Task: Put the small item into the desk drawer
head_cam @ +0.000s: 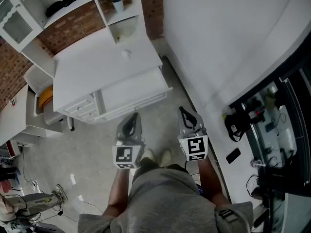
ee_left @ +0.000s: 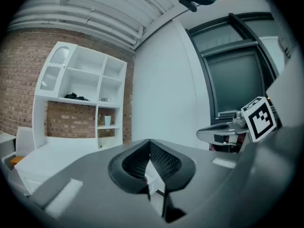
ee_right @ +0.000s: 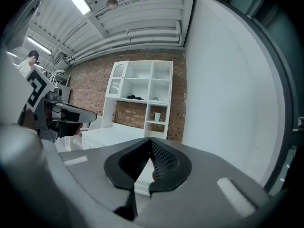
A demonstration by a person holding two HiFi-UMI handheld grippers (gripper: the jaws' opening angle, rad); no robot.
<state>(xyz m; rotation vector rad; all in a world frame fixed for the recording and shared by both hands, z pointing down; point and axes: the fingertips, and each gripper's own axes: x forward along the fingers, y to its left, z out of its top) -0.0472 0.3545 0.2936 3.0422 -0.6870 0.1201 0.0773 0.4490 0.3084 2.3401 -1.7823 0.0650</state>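
A small pale item (head_cam: 127, 54) lies on top of the white desk (head_cam: 97, 67), near its back. The desk's wide front drawer (head_cam: 133, 98) looks closed, and a stack of small drawers (head_cam: 80, 108) sits to its left. My left gripper (head_cam: 134, 116) and right gripper (head_cam: 183, 110) hang side by side over the floor, short of the desk's front edge. Both are shut with nothing held. In the left gripper view the jaws (ee_left: 149, 144) meet at the tip. The right gripper view shows the same for its jaws (ee_right: 151, 142).
A white shelf unit against the brick wall holds a cup (head_cam: 118, 5) and a dark object (head_cam: 63, 4). A white wall runs along the right, with a black-framed glass partition (head_cam: 272, 125) and cables beyond. A dark phone-like thing (head_cam: 233, 155) lies on the floor. A yellow thing (head_cam: 44, 96) sits left of the desk.
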